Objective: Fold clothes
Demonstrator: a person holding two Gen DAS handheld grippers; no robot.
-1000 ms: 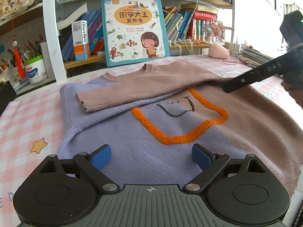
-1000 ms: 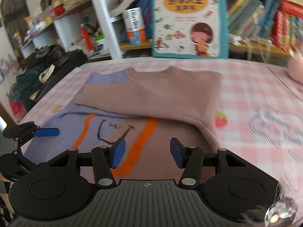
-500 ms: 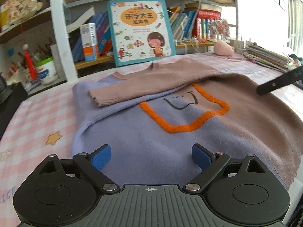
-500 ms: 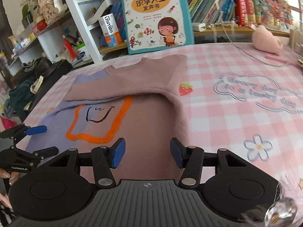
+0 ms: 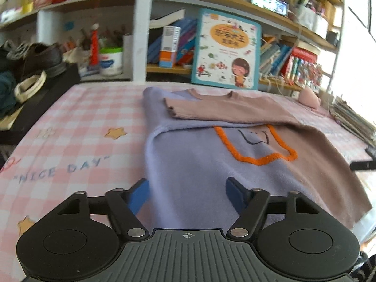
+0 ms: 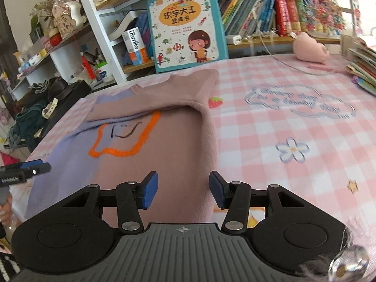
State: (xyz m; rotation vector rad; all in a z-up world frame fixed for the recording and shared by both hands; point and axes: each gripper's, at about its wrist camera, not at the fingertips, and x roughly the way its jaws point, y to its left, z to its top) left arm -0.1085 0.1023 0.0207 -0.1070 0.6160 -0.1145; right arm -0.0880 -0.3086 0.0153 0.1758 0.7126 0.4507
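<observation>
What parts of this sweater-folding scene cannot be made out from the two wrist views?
- Sweater near hem: hidden behind each camera's own tongs body, both views.
- Lilac sleeve: not visible; whether it lies under the brown sleeve cannot be told.
- Right tongs: cut off by left view's edge.
- Picture book title: blurred in left view.

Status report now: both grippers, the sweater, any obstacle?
Left gripper and right gripper closing over the near hem, nothing pinched yet. Sweater flat on the table, both sleeves folded across the chest. No obstacle on it.

Pink checked table (image 6: 270, 141) w/ sweater (image 6: 164, 145), pink plush (image 6: 310, 49).
</observation>
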